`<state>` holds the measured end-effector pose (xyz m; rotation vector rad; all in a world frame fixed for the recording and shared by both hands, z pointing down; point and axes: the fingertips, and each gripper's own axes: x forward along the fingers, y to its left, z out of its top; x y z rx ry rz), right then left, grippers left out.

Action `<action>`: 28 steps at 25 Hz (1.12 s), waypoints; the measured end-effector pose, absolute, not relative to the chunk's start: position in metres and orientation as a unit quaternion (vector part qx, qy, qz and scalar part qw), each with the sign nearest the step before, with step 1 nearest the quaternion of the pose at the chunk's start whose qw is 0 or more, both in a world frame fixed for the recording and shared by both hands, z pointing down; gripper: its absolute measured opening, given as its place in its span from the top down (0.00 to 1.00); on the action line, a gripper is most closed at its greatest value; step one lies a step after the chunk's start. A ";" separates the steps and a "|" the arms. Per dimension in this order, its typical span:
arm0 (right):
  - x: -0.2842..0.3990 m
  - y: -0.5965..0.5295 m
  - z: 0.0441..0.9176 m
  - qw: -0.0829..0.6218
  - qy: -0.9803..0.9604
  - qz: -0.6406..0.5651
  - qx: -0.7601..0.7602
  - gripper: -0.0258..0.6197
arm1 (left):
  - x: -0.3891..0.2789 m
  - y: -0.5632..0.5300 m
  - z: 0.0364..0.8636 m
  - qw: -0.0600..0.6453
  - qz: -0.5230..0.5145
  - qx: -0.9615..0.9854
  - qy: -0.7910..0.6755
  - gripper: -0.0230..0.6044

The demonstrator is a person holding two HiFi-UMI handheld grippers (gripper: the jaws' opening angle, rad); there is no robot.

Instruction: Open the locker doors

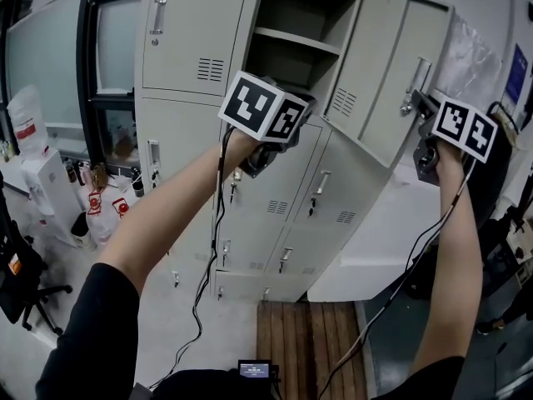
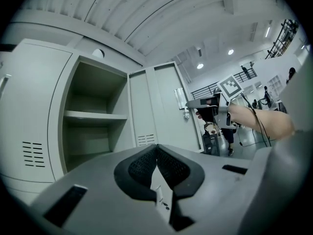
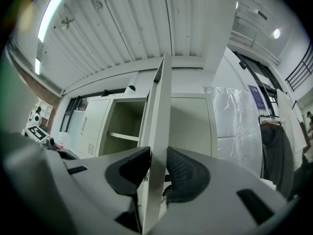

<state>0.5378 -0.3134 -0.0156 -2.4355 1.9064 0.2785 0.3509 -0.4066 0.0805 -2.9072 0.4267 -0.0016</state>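
A: Nearest the lens was the person's left forearm point(image 1: 166, 223), running up to the left tongs point(image 2: 156, 151). What were those doing?

B: Nothing. Their pads were pressed together on empty air, with the open compartment point(image 1: 291, 73) at their twelve o'clock.

A: And the right tongs point(image 3: 157, 153)?

B: They were at three o'clock of the left pair, clamped on the free edge of the open door point(image 3: 160, 106), one pad on each face. That door stood out from the locker bank point(image 1: 243, 48), at the compartment's three o'clock.

A: So which step was in hand?

B: I judged it the tail of swinging that top door open. Next, the right tongs would need to let go, and one pair would have to reach a closed door. The top-left door point(image 1: 191, 36), at the compartment's nine o'clock, looked handiest. The left tongs would have to part first to take its handle point(image 1: 158, 15).

A: Counts?

B: Two tongs, two marker cubes point(image 1: 265, 107), one open door, and one open compartment with one shelf point(image 1: 296, 40). There was one closed door in the top row for certain; whether another sat behind the open one I could not tell. There were three closed doors point(image 1: 279, 182) in the row beneath, and more below them, too foreshortened to count.
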 end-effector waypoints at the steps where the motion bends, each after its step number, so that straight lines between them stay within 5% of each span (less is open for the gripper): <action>1: 0.536 -0.313 -0.016 0.016 0.616 0.092 -0.783 0.78 | 0.351 -0.407 0.080 0.103 -0.001 -0.984 0.146 0.93; 19: 0.511 -0.279 -0.036 0.032 0.550 0.143 -0.822 0.77 | 0.312 -0.408 0.077 0.116 -0.002 -0.980 0.163 0.93; 28: 0.394 -0.301 -0.012 -0.050 0.585 0.243 -0.772 0.89 | 0.283 -0.400 0.094 0.126 0.005 -0.978 0.165 0.93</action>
